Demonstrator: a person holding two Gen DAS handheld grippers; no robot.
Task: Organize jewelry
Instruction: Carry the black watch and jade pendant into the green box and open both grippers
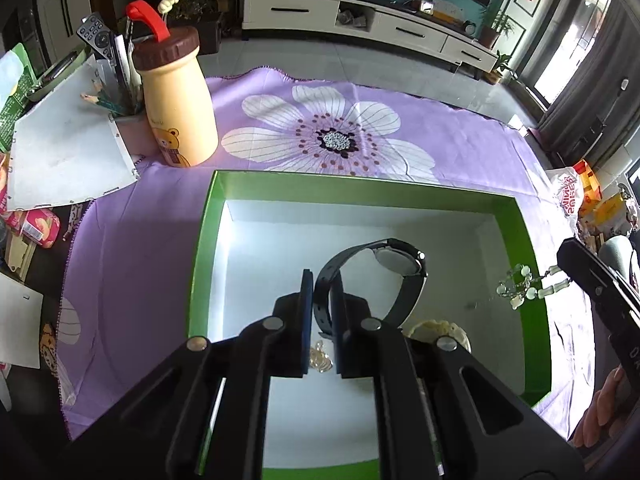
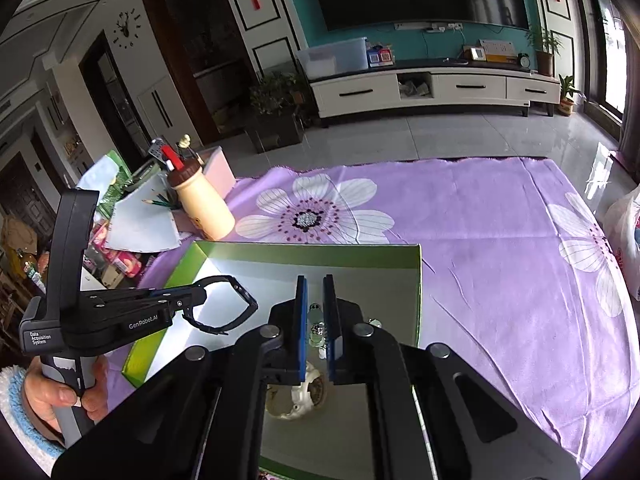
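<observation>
A green box (image 1: 202, 248) with a pale, shiny floor sits on a table covered by a purple cloth (image 1: 160, 216) printed with large white flowers. The box lies toward the near edge of the table, and both grippers are over it.

The left gripper (image 1: 323, 312) has its jaws clamped on the strap of a black wristwatch (image 1: 396, 268). The watch hangs above the box floor, its round case tilted up and away from the jaws, with the strap looping back down between them. In the right wrist view the same watch (image 2: 236, 300) sticks out sideways from the left gripper (image 2: 188, 296) over the left part of the box.

The right gripper (image 2: 316, 320) has its jaws pressed on a string of pale green and clear beads (image 2: 316, 330), which dangles between them. From the left wrist view this bead string (image 1: 520, 286) hangs over the right wall of the box from the right gripper's tip.

On the box floor, near its front edge, lies a cream-coloured carved bangle (image 2: 300, 398), partly hidden by the right gripper. A small pale, glittering piece (image 1: 320, 356) also lies there under the left gripper; what it is cannot be told.

Near the far left corner of the cloth stands a cream bottle with a brown cap (image 1: 176, 100) and a bear picture, beside a pink pen holder (image 1: 132, 128) and loose white paper (image 1: 64, 156).
</observation>
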